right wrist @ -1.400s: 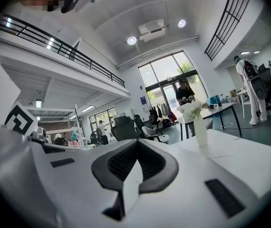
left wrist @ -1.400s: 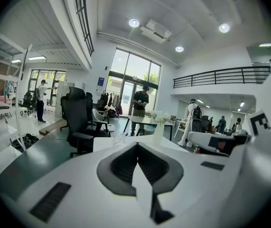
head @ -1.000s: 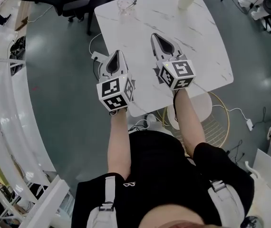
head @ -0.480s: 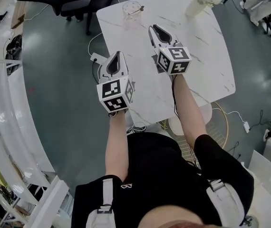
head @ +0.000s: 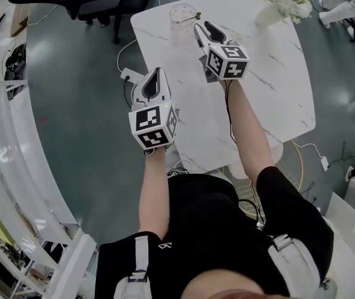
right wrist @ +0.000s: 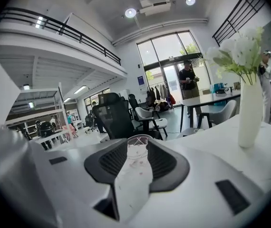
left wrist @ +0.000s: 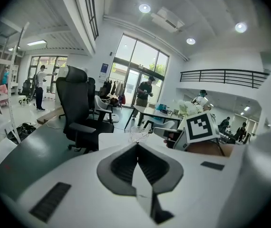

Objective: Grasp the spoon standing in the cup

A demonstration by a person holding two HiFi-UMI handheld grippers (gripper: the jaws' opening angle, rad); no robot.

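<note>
Two fingers [right wrist: 108, 161] of the right gripper [head: 203, 27] are opening with nothing pressed between them. The clear glass cup [right wrist: 137, 151] shows through their gap, on the white marble counter [head: 258, 73]. Its thin metal spoon [head: 196, 15] is barely discernible. The left gripper's [left wrist: 136, 147] fingers meet, empty, well short of the cup.

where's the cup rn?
Head view: cup sits at the far-left corner of the table, just beyond the right gripper. Right gripper view: dead ahead, framed by the opening jaws, nothing between them yet.
</note>
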